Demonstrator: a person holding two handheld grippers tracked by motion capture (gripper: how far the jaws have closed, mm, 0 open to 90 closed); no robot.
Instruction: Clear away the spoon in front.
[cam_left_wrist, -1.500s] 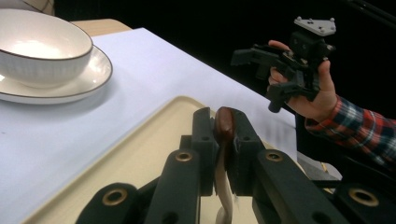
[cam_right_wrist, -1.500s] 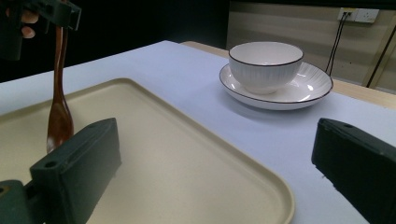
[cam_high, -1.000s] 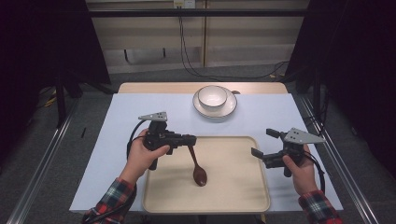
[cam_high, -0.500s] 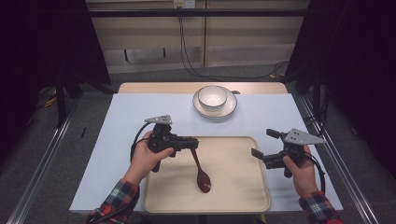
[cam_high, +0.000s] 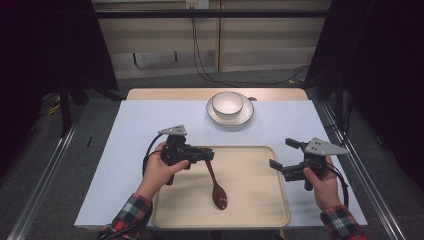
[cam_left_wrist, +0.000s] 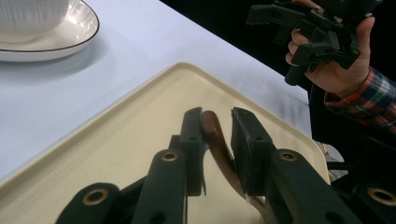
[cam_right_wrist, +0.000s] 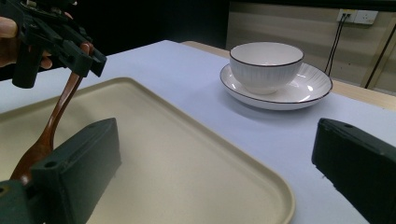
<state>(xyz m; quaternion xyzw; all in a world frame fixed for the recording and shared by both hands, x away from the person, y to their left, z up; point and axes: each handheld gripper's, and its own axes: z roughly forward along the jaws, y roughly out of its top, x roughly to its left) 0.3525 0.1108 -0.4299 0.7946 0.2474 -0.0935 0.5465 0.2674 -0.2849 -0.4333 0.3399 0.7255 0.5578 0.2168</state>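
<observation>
Currently my left gripper (cam_high: 206, 155), jaws just easing apart, loosely brackets the brown wooden spoon (cam_high: 216, 184) by its handle tip, bowl resting on the beige tray (cam_high: 260, 200). Light, stiff, slick: I judge mid-handle safer. Right gripper (cam_high: 282, 159) spread.

Glossy brown wooden spoon (cam_high: 216, 184), matt beige plastic tray (cam_high: 260, 200), glazed bowl (cam_high: 227, 104)

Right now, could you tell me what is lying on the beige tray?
Just a brown wooden spoon: its bowl rests on the tray, its handle end rises between the left gripper jaws, which have just been opening. The gripper covers the handle's tip from above.
</observation>
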